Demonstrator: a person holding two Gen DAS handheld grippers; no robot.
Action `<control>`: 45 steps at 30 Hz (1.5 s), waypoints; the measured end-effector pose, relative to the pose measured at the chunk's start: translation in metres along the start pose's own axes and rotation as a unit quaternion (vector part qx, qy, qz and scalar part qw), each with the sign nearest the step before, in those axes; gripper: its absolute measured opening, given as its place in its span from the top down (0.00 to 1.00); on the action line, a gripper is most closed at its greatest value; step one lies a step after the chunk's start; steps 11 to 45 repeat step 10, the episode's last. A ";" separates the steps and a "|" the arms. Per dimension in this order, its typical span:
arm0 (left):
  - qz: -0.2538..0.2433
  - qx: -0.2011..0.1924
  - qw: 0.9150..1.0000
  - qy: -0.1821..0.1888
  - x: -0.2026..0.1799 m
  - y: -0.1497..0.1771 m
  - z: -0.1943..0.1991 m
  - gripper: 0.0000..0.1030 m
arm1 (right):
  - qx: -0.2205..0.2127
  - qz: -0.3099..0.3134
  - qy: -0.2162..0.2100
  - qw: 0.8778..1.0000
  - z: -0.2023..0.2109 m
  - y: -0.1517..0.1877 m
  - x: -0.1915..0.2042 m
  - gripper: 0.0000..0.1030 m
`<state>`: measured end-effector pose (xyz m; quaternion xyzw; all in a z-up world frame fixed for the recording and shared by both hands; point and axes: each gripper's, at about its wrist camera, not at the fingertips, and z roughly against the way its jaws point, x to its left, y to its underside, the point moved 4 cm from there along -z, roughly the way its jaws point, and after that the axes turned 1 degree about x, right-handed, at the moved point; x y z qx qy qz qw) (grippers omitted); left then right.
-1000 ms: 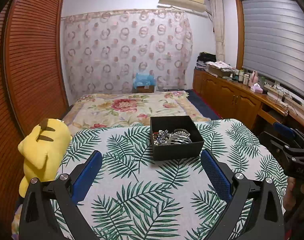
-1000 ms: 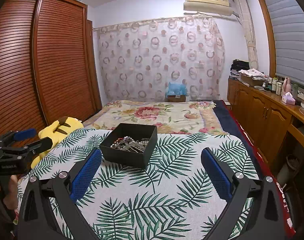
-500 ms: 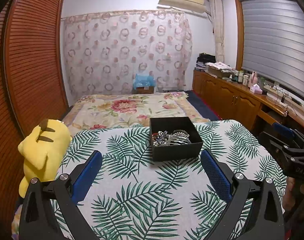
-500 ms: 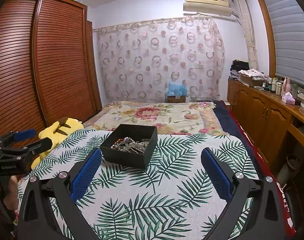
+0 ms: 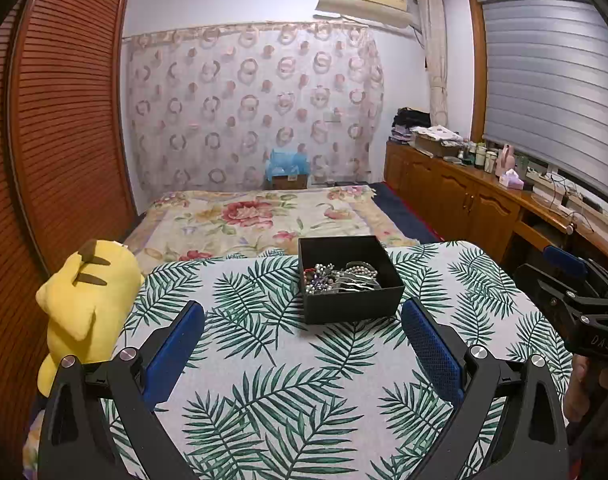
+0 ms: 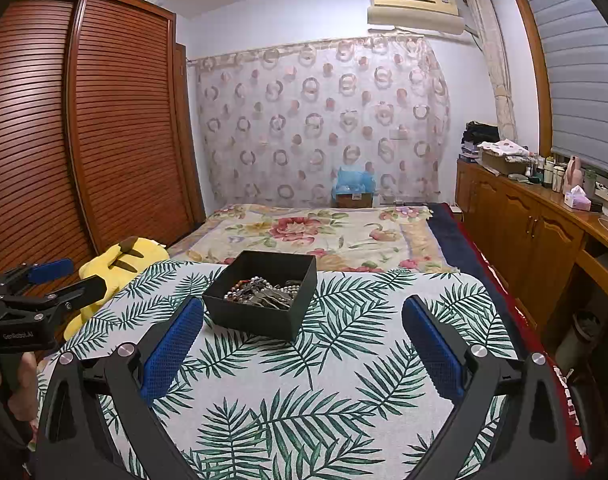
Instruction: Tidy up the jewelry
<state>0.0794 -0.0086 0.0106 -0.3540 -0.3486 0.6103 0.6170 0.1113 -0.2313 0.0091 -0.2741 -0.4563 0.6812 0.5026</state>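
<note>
A black open box (image 5: 349, 304) stands on the leaf-print tablecloth (image 5: 288, 392); it also shows in the right wrist view (image 6: 260, 318). It holds a tangled heap of jewelry (image 5: 337, 278), beads and metal pieces, seen in the right wrist view too (image 6: 264, 294). My left gripper (image 5: 302, 316) is open and empty, just short of the box. My right gripper (image 6: 302, 314) is open and empty, the box ahead and slightly left. Each gripper shows at the edge of the other's view: the right one (image 5: 575, 280), the left one (image 6: 44, 276).
A yellow plush toy (image 5: 86, 300) lies at the table's left edge. A bed with a floral cover (image 5: 256, 216) is beyond the table. A wooden wardrobe (image 6: 84, 120) stands left, and a wooden cabinet counter (image 5: 483, 196) with bottles runs along the right.
Both views have shifted slightly: the box sits a little lower and nearer in each. Both grippers stay open.
</note>
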 end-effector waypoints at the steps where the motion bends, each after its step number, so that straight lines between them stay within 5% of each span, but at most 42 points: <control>1: 0.000 0.000 1.000 0.000 -0.001 0.000 0.000 0.08 | 0.000 0.000 0.000 1.000 0.000 0.000 0.000 0.03; 45: 0.001 0.000 1.000 0.000 -0.003 -0.004 0.001 0.08 | 0.000 0.000 0.000 1.000 0.000 0.001 0.000 0.03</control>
